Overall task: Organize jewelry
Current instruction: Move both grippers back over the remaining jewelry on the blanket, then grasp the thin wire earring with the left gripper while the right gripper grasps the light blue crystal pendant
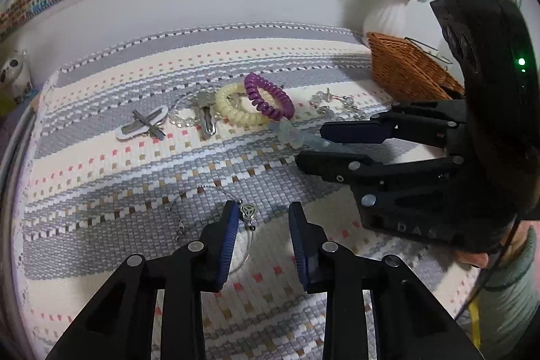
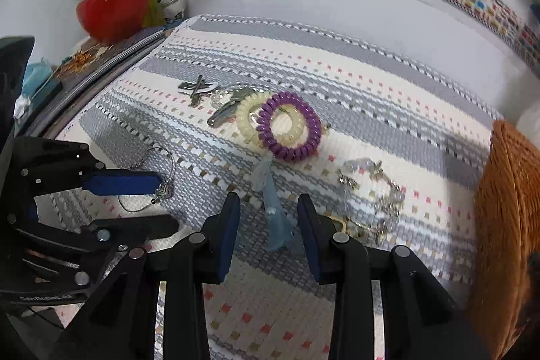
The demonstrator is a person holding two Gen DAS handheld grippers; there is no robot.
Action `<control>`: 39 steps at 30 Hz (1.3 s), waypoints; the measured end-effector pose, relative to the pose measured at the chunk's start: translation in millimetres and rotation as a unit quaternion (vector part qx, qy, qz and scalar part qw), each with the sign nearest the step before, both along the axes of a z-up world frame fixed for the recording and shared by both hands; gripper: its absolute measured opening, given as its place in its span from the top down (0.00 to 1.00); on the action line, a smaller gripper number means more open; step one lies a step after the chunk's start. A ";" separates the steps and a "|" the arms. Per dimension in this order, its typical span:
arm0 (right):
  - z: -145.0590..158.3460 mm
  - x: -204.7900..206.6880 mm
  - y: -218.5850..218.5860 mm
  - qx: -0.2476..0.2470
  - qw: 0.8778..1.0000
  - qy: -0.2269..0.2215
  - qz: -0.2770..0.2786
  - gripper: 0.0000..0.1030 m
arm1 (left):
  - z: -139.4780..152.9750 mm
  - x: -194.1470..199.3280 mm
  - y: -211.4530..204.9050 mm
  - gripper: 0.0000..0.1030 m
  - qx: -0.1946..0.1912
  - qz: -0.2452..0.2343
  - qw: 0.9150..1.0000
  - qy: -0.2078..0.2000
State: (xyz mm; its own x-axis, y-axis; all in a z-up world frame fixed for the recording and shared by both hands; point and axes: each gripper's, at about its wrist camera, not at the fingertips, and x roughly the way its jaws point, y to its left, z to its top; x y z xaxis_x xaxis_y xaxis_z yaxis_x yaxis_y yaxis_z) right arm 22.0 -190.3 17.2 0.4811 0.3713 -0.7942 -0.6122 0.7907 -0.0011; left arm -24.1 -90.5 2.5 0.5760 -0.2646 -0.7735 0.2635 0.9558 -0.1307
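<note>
Both tools low over the woven mat (image 1: 101, 164). My left gripper (image 1: 261, 225) has its fingers spread, nothing between them; the left pad (image 1: 227, 242) sits just beside a thin wire hoop bracelet (image 1: 243, 255) with a small silver charm (image 1: 248, 211). My right gripper (image 2: 268, 225) is also spread, its fingers straddling a pale blue translucent hair clip (image 2: 275, 221) that lies on the mat between them, not pinched. Count on the mat: two coil hair ties, one purple (image 2: 288, 130) lying partly over one cream (image 2: 248, 118); one silver key (image 1: 206, 113) touching the cream coil; one white clip with crossed metal bars (image 1: 143, 123); one clear bead strand (image 1: 182, 118) beside the key; one clear bead bracelet (image 2: 374, 188) with metal links, nearer the wicker basket (image 1: 405, 66) (one basket, at the mat's right edge). Behind: one white vase (image 1: 388, 12) of blue flowers, one red pot (image 2: 113, 9), one small panda figure (image 2: 172, 0).
</note>
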 end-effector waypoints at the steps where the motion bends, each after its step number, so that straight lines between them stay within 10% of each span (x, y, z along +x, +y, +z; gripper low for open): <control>1: -0.6 0.4 1.0 -0.003 1.000 -0.002 -0.001 0.63 | 0.1 0.5 -1.8 0.70 0.004 0.001 1.000 -0.002; 13: -0.8 -4.9 -1.6 -0.007 1.000 -0.014 -0.011 0.86 | -0.6 -0.6 -2.9 0.89 0.017 0.002 1.000 -0.015; 39: 93.5 -86.5 -129.5 0.141 0.981 -0.060 -0.116 0.86 | 96.9 -29.5 -49.4 0.89 -0.025 -0.101 0.988 -0.112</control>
